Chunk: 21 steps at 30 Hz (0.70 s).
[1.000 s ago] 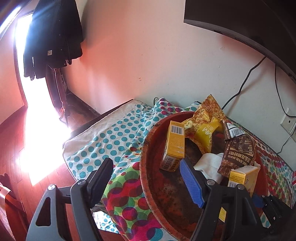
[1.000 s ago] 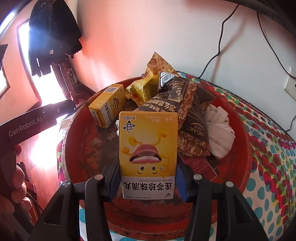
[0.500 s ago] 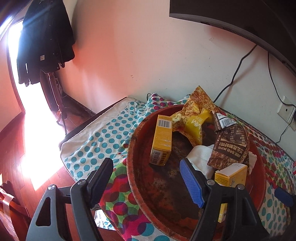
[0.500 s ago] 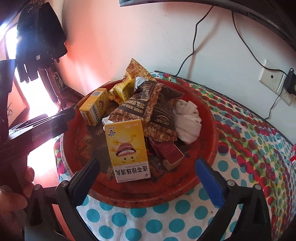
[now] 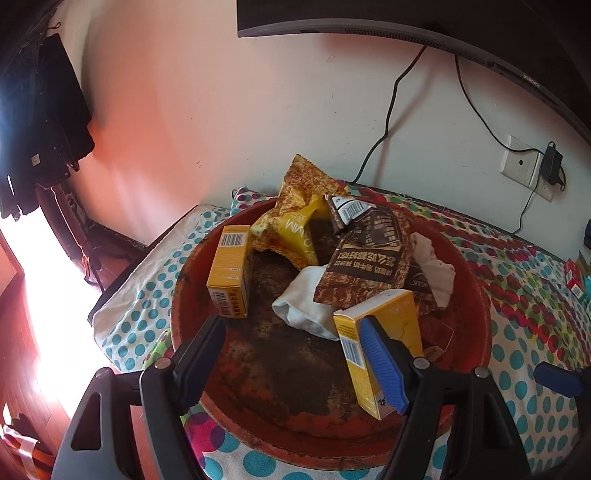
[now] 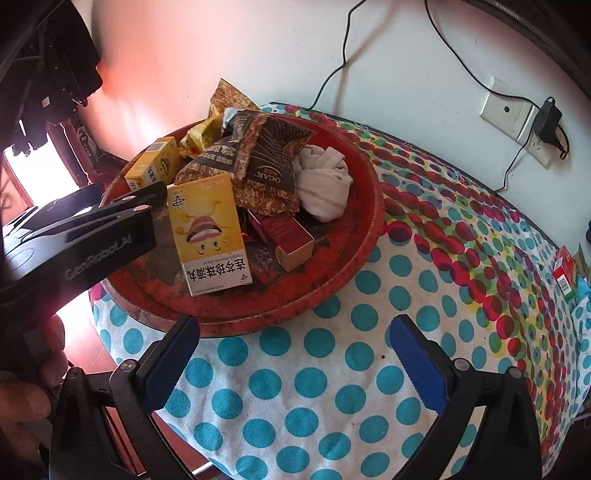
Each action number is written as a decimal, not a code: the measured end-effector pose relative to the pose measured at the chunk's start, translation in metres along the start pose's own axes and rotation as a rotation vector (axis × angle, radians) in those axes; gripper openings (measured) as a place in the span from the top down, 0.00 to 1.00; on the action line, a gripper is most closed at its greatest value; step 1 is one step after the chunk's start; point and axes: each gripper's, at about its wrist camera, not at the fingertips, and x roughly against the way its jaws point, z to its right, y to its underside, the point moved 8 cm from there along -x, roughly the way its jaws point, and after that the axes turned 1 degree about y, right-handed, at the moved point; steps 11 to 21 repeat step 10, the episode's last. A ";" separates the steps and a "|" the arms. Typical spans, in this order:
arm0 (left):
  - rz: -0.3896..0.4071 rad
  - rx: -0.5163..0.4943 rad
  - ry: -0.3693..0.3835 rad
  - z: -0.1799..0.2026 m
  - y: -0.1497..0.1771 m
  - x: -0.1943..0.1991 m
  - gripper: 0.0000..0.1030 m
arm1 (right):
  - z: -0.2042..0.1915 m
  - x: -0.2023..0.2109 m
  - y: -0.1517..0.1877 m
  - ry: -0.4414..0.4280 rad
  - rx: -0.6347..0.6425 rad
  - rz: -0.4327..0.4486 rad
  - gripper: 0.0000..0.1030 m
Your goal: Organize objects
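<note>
A round red tray [image 5: 476,295] [image 6: 354,258] on a polka-dot cloth holds a yellow medicine box [image 5: 384,332] [image 6: 208,232] leaning upright at its near side, a second yellow box [image 5: 229,269] [image 6: 151,166], brown snack bags [image 5: 369,266] [image 6: 258,155], a yellow snack bag [image 5: 295,221], a white cloth [image 5: 306,306] [image 6: 325,184] and a dark red box [image 6: 288,236]. My left gripper [image 5: 295,354] is open over the tray's near edge, its right finger beside the yellow box. My right gripper [image 6: 295,362] is open and empty above the cloth, in front of the tray.
The polka-dot cloth [image 6: 443,295] covers the table, which stands against a white wall with a socket [image 6: 513,114] and cables. A small red and green box [image 6: 565,273] lies at the far right. A dark monitor [image 5: 443,22] hangs above. Floor drops off at left.
My right gripper opened, let go of the yellow medicine box in the tray and drew back to the right. My left gripper moved in over the tray's edge.
</note>
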 end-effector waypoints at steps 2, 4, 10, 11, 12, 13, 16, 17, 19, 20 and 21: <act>0.002 -0.010 0.006 0.001 -0.001 0.003 0.25 | 0.003 0.001 -0.002 -0.003 -0.009 0.002 0.01; 0.002 -0.014 0.008 0.002 0.000 0.003 0.25 | 0.005 0.001 -0.003 -0.003 -0.009 -0.001 0.01; 0.013 -0.043 0.003 0.005 -0.004 0.012 0.25 | 0.006 0.003 -0.004 0.008 -0.005 0.005 0.01; 0.013 -0.043 0.003 0.005 -0.004 0.012 0.25 | 0.006 0.003 -0.004 0.008 -0.005 0.005 0.01; 0.013 -0.043 0.003 0.005 -0.004 0.012 0.25 | 0.006 0.003 -0.004 0.008 -0.005 0.005 0.01; 0.013 -0.043 0.003 0.005 -0.004 0.012 0.25 | 0.006 0.003 -0.004 0.008 -0.005 0.005 0.01; 0.013 -0.043 0.003 0.005 -0.004 0.012 0.25 | 0.006 0.003 -0.004 0.008 -0.005 0.005 0.01; 0.013 -0.043 0.003 0.005 -0.004 0.012 0.25 | 0.006 0.003 -0.004 0.008 -0.005 0.005 0.01; 0.013 -0.043 0.003 0.005 -0.004 0.012 0.25 | 0.006 0.003 -0.004 0.008 -0.005 0.005 0.01; 0.013 -0.043 0.003 0.005 -0.004 0.012 0.25 | 0.006 0.003 -0.004 0.008 -0.005 0.005 0.01; 0.013 -0.043 0.003 0.005 -0.004 0.012 0.25 | 0.006 0.003 -0.004 0.008 -0.005 0.005 0.01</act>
